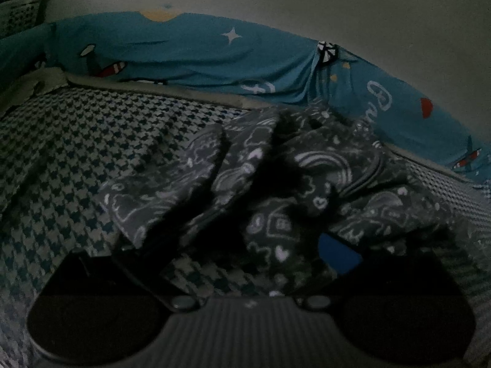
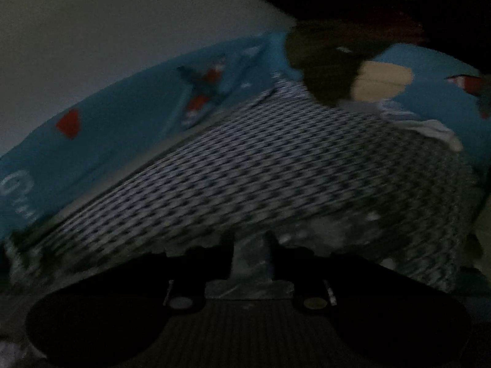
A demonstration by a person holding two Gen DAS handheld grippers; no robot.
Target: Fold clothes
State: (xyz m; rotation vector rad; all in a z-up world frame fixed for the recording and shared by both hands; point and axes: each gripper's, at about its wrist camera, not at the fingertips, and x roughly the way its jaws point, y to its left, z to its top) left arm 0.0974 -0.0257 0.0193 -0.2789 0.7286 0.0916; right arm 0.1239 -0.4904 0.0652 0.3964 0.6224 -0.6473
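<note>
In the left wrist view a dark grey garment (image 1: 276, 178) printed with white rainbows and hearts lies crumpled on the houndstooth bed cover (image 1: 76, 153). My left gripper (image 1: 245, 254) is low over the garment's near edge. Its dark fingers (image 1: 101, 260) stand wide apart, a blue pad showing on the right one; cloth lies loose between them, not pinched. In the blurred right wrist view my right gripper (image 2: 251, 260) hovers over the houndstooth cover (image 2: 276, 168). Its fingers (image 2: 221, 263) leave a narrow gap where only pale fabric shows below. No garment is in that view.
A blue sheet (image 1: 199, 52) with stars and planes runs along the pale wall behind the bed. A woven basket (image 1: 18, 12) stands at the far left. In the right wrist view a dark bulky object (image 2: 331, 61) and a white cloth (image 2: 435, 128) sit at the bed's far end.
</note>
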